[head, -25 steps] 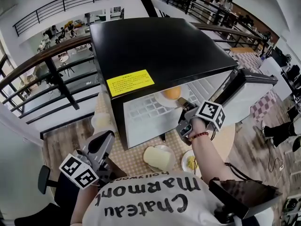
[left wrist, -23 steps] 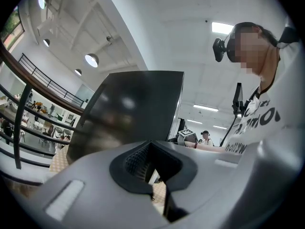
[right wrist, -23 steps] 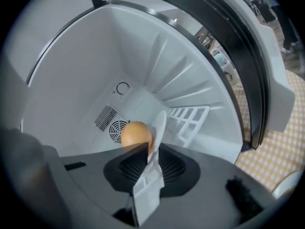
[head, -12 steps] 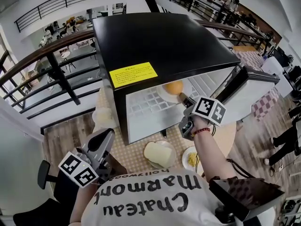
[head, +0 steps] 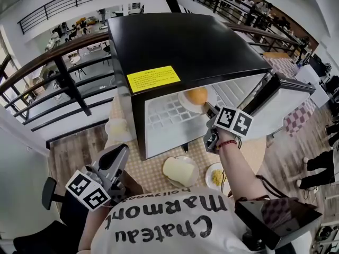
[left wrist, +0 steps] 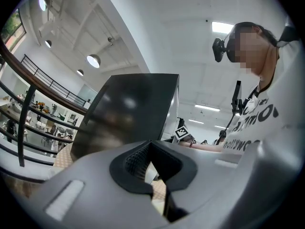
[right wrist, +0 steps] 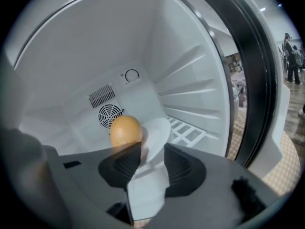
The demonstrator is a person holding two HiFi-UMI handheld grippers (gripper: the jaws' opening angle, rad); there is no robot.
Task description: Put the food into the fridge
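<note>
**A:** What did the head view show?

**B:** The black fridge (head: 180, 46) stood on the round counter (head: 254, 144), with its door (head: 288, 107) swung open to the right. A round orange food (head: 197, 95) sat on a white plate (head: 186, 103) on the shelf inside. The right tongs (head: 211, 111) reached in to the plate's near edge. The left tongs (head: 119, 153) hung low at the left, well apart from the fridge.

**A:** Anything else on the counter?

**B:** A plate of bread (head: 179, 171) and a small plate of yellow food (head: 216, 177), both just in front of the fridge.

**A:** And the left gripper view?

**B:** The left tongs were narrow, almost together, with nothing between them. Past them were the fridge's dark side and the person's white shirt (left wrist: 267, 128).

**A:** The right gripper view?

**B:** The right tongs had just been opening and stood wide. The white plate's rim lay between the pads (right wrist: 127, 162), but they did not clamp it. The plate rested inside the fridge. The round orange food was on its far side, in front of the fan grille (right wrist: 108, 114) in the back wall.
</note>
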